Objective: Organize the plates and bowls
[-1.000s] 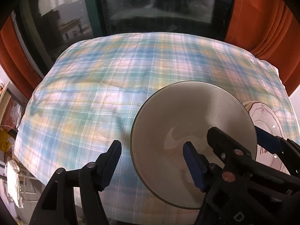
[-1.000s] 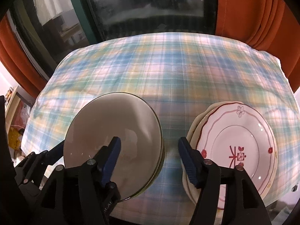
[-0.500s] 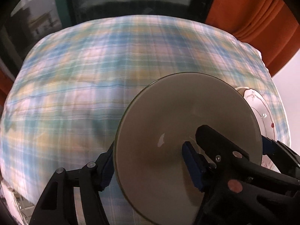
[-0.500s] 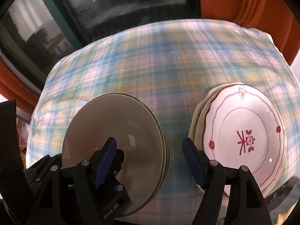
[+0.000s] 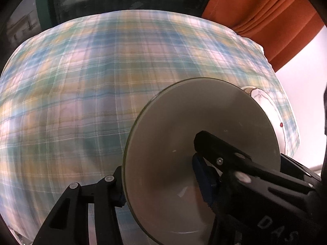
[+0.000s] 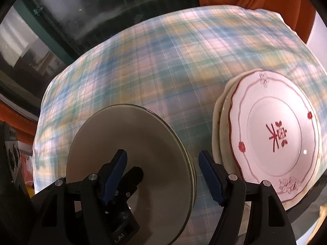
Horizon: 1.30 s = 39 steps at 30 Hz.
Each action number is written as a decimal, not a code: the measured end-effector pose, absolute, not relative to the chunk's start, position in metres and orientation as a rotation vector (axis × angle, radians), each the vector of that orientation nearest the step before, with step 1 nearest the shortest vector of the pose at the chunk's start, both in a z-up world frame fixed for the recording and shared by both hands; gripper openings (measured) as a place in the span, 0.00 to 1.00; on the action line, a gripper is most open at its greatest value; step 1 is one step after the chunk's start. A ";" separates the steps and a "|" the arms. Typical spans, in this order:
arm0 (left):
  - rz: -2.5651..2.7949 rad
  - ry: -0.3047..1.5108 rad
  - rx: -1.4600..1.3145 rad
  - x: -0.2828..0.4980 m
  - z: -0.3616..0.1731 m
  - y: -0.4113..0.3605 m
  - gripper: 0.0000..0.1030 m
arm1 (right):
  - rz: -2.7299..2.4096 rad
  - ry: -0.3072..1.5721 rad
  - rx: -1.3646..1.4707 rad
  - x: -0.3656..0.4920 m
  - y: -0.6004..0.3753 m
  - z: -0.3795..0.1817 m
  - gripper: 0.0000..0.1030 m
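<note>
A grey-beige bowl [image 5: 184, 143] sits at the table's near edge; in the right wrist view it [image 6: 132, 143] looks stacked on another bowl. My left gripper [image 5: 159, 185] has one finger outside the near rim and one inside, closed on the rim. My right gripper [image 6: 163, 175] is open and empty, above the gap between the bowl and a stack of plates [image 6: 271, 138]. The top plate is white with red trim and a red flower mark. The plates' edge shows past the bowl in the left wrist view [image 5: 269, 110].
A blue, green and yellow plaid cloth [image 6: 163, 61] covers the table. A dark window [image 6: 102, 4] and orange curtains [image 5: 255, 10] stand behind it. The table's right edge [image 5: 294, 138] lies just past the plates.
My left gripper moved in over the bowl's near rim and its fingers came together on it. My right gripper shifted slightly and stayed open.
</note>
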<state>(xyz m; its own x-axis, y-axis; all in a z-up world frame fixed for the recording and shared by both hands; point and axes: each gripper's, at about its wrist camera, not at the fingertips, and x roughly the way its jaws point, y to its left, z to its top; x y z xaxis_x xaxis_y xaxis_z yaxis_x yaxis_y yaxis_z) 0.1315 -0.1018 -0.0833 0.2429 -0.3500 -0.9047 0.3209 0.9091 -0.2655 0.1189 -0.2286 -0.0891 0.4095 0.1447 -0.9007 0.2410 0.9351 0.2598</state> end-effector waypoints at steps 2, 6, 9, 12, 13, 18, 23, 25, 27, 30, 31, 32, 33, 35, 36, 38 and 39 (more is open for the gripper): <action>-0.469 1.240 -0.015 0.131 -0.083 -0.102 0.54 | -0.065 1.176 0.401 0.119 -0.229 -0.092 0.73; -0.480 1.230 0.015 0.129 -0.082 -0.103 0.54 | -0.056 1.200 0.427 0.122 -0.225 -0.099 0.69; -0.481 1.228 0.024 0.129 -0.082 -0.102 0.54 | -0.052 1.221 0.417 0.125 -0.223 -0.103 0.64; -0.470 1.228 0.025 0.129 -0.082 -0.103 0.56 | -0.045 1.226 0.413 0.125 -0.224 -0.103 0.64; -0.465 1.228 0.026 0.129 -0.082 -0.103 0.56 | -0.040 1.226 0.416 0.125 -0.224 -0.103 0.63; -0.436 1.234 0.025 0.128 -0.081 -0.107 0.56 | -0.013 1.229 0.423 0.126 -0.229 -0.105 0.60; -0.405 1.281 -0.004 0.126 -0.081 -0.106 0.56 | 0.020 1.244 0.393 0.129 -0.229 -0.104 0.59; -0.388 1.297 -0.022 0.125 -0.079 -0.104 0.55 | 0.045 1.247 0.373 0.129 -0.229 -0.102 0.59; -0.359 1.301 -0.036 0.124 -0.074 -0.104 0.55 | 0.067 1.248 0.363 0.129 -0.228 -0.100 0.59; -0.346 1.276 -0.058 0.122 -0.066 -0.102 0.54 | 0.091 1.224 0.346 0.130 -0.228 -0.091 0.59; -0.343 1.267 -0.058 0.122 -0.062 -0.102 0.54 | 0.095 1.217 0.341 0.131 -0.228 -0.087 0.59; -0.341 1.262 -0.058 0.121 -0.059 -0.102 0.54 | 0.098 1.213 0.338 0.131 -0.228 -0.084 0.59; -0.341 1.261 -0.059 0.121 -0.056 -0.102 0.54 | 0.101 1.211 0.337 0.131 -0.228 -0.081 0.59; -0.340 1.253 -0.063 0.119 -0.049 -0.099 0.54 | 0.101 1.207 0.335 0.131 -0.226 -0.074 0.59; -0.339 1.247 -0.063 0.119 -0.045 -0.098 0.54 | 0.099 1.203 0.335 0.130 -0.225 -0.071 0.59; -0.337 1.234 -0.060 0.118 -0.038 -0.095 0.54 | 0.100 1.190 0.334 0.129 -0.222 -0.064 0.59; -0.337 1.228 -0.057 0.118 -0.035 -0.093 0.54 | 0.101 1.186 0.335 0.129 -0.220 -0.060 0.59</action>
